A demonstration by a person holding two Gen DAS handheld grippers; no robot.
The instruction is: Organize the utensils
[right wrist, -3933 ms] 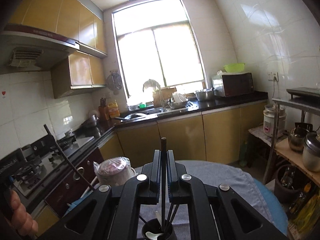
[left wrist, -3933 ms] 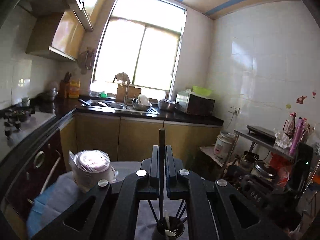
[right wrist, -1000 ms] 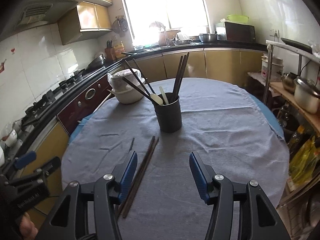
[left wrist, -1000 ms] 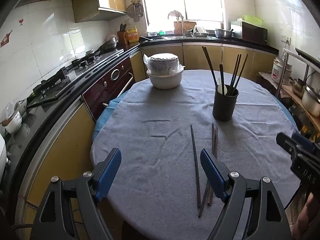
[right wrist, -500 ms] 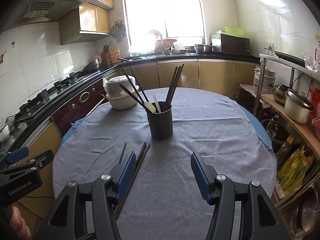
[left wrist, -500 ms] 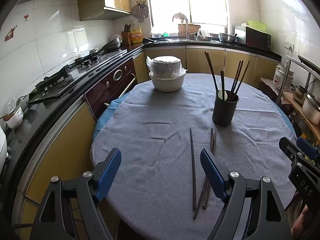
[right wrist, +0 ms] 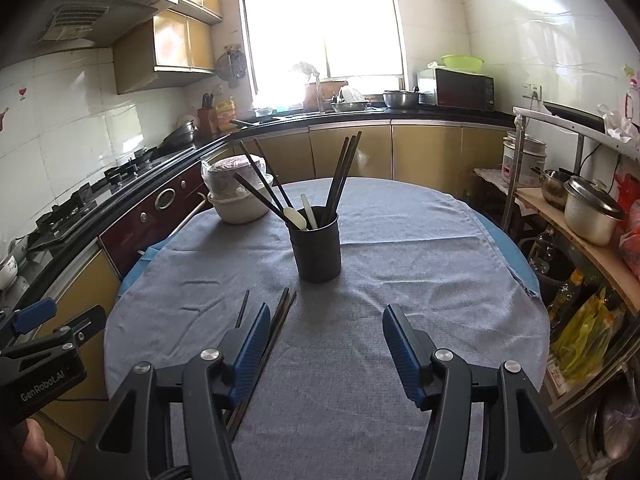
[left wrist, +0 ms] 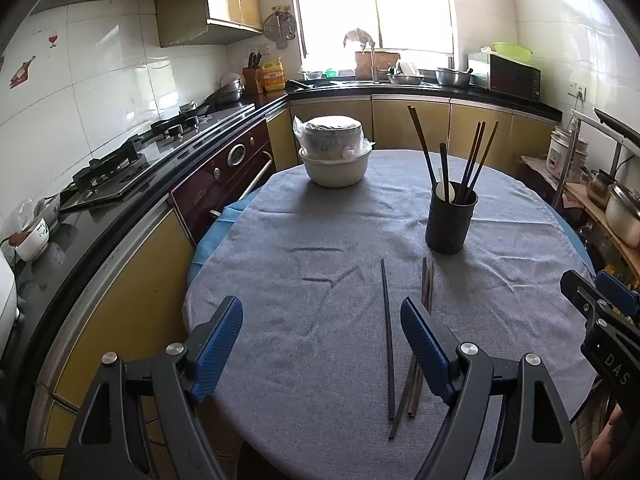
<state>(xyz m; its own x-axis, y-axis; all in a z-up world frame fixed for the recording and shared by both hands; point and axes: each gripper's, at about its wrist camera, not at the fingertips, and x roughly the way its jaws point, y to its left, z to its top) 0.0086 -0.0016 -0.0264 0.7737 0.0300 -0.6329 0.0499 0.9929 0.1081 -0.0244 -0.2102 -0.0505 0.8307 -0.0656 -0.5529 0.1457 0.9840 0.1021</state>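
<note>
A round table (left wrist: 320, 360) under a grey cloth (right wrist: 400, 280) fills both views. At 12 o'clock on it in the left view sits a white bowl (left wrist: 335, 170) stacked with wrapped dishes. A black holder (left wrist: 451, 220) stands at 1 o'clock, apart from the bowl, with several chopsticks and a pale spoon (right wrist: 295, 218) upright in it. Loose chopsticks (left wrist: 416, 344) lie flat on the cloth near the holder, a single one (left wrist: 387, 336) just left of the bunch. The left gripper (left wrist: 322, 350) hangs wide and empty above the near edge. The right gripper (right wrist: 322, 346) is moderately wide, its jaws having just been opening, with nothing between them.
</note>
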